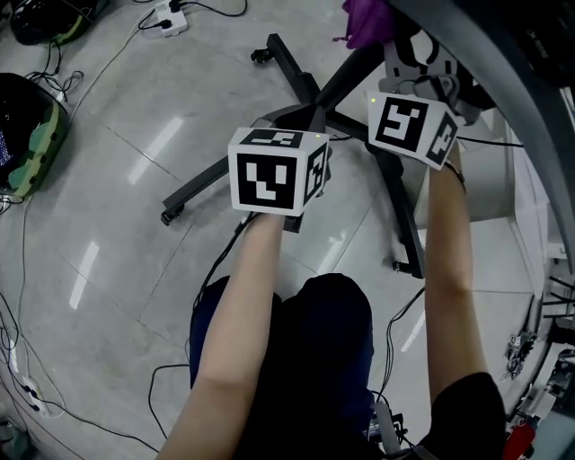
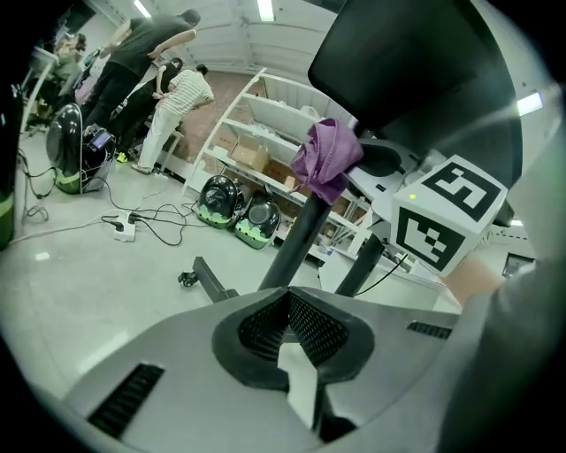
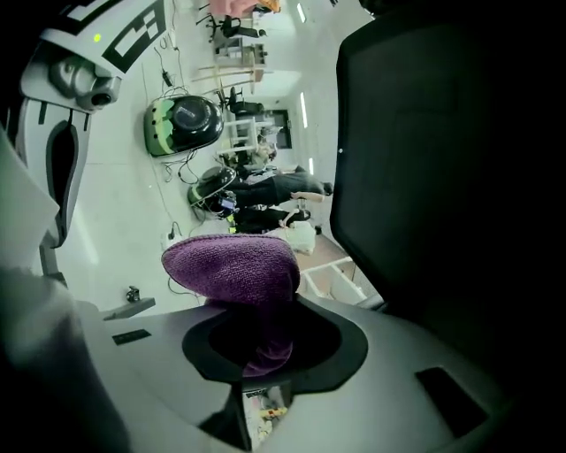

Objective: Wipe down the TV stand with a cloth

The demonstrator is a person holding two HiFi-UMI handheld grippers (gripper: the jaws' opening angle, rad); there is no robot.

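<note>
The TV stand has a black pole rising from splayed black legs on castors, with the dark screen above. A purple cloth is bunched in my right gripper, which is shut on it high up beside the pole, just under the screen. My left gripper is shut with nothing between its jaws; it hovers lower, to the left of the pole, pointing at it. Both marker cubes, left and right, hide the jaws in the head view.
A power strip and loose cables lie on the glossy floor. A green-and-black pack sits at the left. A white shelf unit with two similar packs under it stands behind the stand. People stand far back.
</note>
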